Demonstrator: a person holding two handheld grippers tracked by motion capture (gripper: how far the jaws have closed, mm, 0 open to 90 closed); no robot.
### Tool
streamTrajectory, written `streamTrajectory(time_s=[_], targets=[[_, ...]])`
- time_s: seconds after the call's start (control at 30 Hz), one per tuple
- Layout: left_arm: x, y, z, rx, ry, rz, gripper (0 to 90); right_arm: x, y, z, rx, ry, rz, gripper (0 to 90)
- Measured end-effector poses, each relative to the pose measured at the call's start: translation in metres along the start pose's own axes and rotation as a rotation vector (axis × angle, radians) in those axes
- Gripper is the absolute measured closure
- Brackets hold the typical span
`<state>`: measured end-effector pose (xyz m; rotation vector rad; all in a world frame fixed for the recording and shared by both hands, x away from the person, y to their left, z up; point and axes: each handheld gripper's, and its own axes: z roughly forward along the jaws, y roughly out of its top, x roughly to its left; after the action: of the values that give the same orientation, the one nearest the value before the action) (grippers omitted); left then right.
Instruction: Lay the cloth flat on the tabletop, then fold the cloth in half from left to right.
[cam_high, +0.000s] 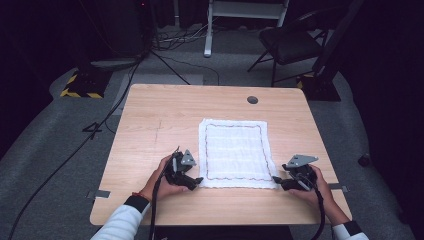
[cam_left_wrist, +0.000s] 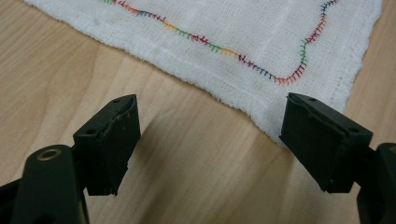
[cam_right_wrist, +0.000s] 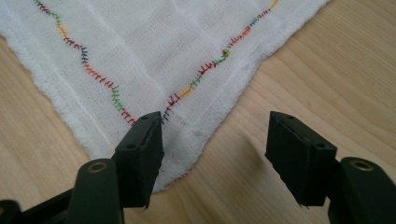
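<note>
While both hands rest low on the wooden counter (cam_high: 150, 115), a white cloth (cam_high: 235, 150) w/ multicolour stitched border lies flat, spread out, right of centre on the near half.

Left claw (cam_high: 196, 181) sits at the cloth's near-left corner; jaws apart, nothing between the pads. In the left gripper view that corner (cam_left_wrist: 275, 126) lies just ahead of the claw (cam_left_wrist: 208, 140), nearer the right-hand jaw, which overlaps the cloth's edge in the picture; can't tell if it touches. Bare wood betw. the jaws.

Right claw (cam_high: 278, 182) sits at the near-right corner, also open, not gripping. In the right gripper view the corner (cam_right_wrist: 187, 140) points toward the claw (cam_right_wrist: 215, 149); left-hand jaw is over the fabric near the stitch line, right-hand jaw over bare wood beside the hem.

Cloth looks smooth, no folds. Round dark grommet (cam_high: 252, 99) at the far edge of the counter, well apart from the cloth. Black chair (cam_high: 290, 45) on the floor beyond.
</note>
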<state>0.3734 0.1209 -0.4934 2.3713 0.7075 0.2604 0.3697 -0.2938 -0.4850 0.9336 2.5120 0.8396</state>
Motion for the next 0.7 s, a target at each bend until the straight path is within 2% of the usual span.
streamTrajectory(time_s=[0.13, 0.17, 0.4, 0.5, 0.6, 0.7], targets=[[-0.007, -0.005, -0.004, 0.013, 0.004, 0.014, 19.7, 0.003, -0.002, -0.003, 0.004, 0.003, -0.011, 35.6], [-0.008, -0.008, -0.006, 0.011, -0.005, 0.007, 18.8, 0.003, -0.003, -0.003, 0.006, 0.001, -0.013, 35.5], [-0.011, -0.014, -0.012, 0.014, 0.003, 0.012, 18.8, 0.003, -0.003, -0.006, 0.011, -0.007, -0.020, 33.4], [-0.009, -0.015, -0.015, -0.005, 0.005, -0.003, 19.1, 0.004, 0.001, -0.008, -0.019, 0.004, -0.018, 33.6], [-0.004, -0.014, -0.021, -0.036, 0.024, -0.016, 19.9, 0.005, 0.005, -0.011, -0.060, 0.017, -0.008, 34.0], [0.001, -0.014, -0.025, -0.044, 0.041, -0.025, 20.2, 0.005, 0.007, -0.012, -0.083, 0.021, -0.015, 34.8]])
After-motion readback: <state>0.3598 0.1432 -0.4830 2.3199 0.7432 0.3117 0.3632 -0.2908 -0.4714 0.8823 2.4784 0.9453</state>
